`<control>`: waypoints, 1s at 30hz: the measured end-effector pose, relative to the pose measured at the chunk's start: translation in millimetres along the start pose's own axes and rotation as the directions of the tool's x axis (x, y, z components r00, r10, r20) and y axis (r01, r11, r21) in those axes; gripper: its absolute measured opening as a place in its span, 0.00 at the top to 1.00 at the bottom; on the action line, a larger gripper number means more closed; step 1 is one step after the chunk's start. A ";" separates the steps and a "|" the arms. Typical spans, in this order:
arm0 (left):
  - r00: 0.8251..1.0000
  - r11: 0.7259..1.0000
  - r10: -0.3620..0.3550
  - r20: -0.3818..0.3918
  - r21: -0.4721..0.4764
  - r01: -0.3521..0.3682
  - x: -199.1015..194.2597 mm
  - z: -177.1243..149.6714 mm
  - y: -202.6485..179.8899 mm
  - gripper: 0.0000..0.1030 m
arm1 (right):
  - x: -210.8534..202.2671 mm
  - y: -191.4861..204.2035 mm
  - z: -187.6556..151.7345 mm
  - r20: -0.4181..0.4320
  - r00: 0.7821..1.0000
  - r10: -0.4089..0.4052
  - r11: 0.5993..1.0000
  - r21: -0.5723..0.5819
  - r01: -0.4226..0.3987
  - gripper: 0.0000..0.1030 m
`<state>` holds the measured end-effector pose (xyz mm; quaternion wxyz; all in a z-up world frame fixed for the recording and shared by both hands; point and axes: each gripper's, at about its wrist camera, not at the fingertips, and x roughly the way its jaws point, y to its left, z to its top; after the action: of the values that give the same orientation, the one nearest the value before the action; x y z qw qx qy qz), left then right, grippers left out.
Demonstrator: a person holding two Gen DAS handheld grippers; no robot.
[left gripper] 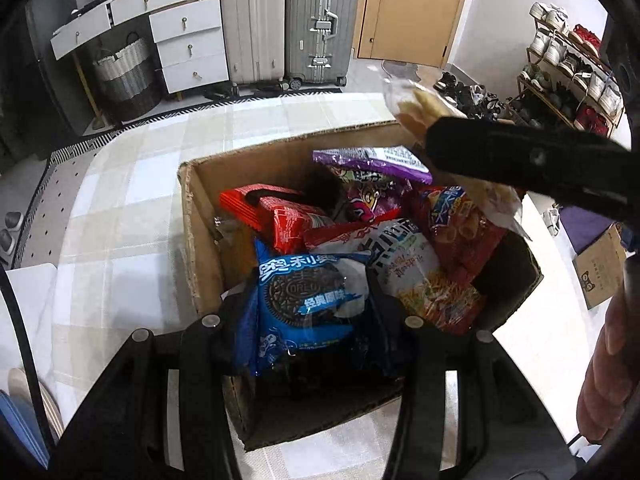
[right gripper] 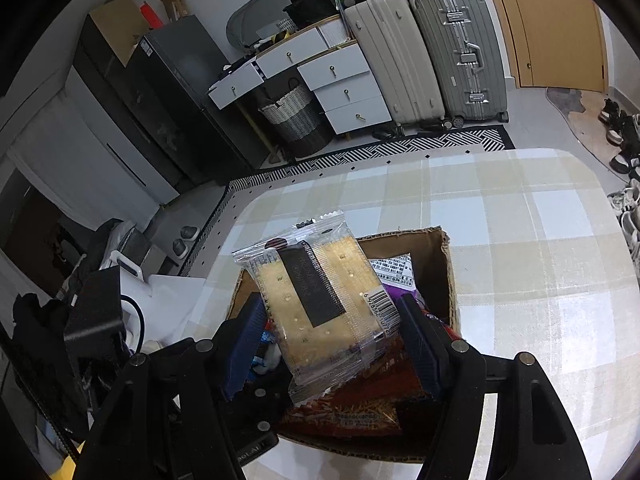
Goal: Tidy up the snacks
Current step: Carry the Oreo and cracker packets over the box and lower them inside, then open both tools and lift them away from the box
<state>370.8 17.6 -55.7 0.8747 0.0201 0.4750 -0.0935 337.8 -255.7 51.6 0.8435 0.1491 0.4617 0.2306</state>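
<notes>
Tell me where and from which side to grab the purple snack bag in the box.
Grip the purple snack bag by its flat upper seal edge, coming from above. It leans at the far side of the cardboard box with that edge sticking up clear of the other packets. Both claws look occupied, so one probably has to let go first.

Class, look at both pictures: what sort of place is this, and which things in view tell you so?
Most likely a lived-in home, perhaps near its entrance: two suitcases stand by a white chest of drawers, a shoe rack is loaded with shoes, and a laundry basket sits nearby.
</notes>
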 end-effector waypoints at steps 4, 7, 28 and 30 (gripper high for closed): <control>1.000 1.000 -0.004 0.003 -0.020 0.005 -4.5 0.9 2.6 0.57 | -1.6 1.5 -1.0 -0.002 1.000 -0.019 1.000 -0.013 0.019 0.35; 1.000 1.000 -0.010 0.002 -0.028 0.010 -5.3 0.2 4.7 0.57 | 4.7 3.4 -1.8 -0.031 0.999 -0.030 0.999 -0.019 0.030 0.35; 1.000 1.000 -0.017 0.008 -0.016 0.017 -6.3 0.4 3.1 0.57 | 48.0 12.0 -15.3 -0.119 0.981 -0.155 0.984 -0.112 0.142 0.35; 1.000 1.000 -0.018 0.005 -0.015 0.018 -6.0 1.5 3.0 0.57 | 47.8 13.2 -15.1 -0.118 0.980 -0.161 0.982 -0.121 0.147 0.35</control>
<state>369.4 21.2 -50.1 0.8750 0.0090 0.4739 -0.0980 344.0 -218.7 15.8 0.8347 0.0502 0.5110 0.1990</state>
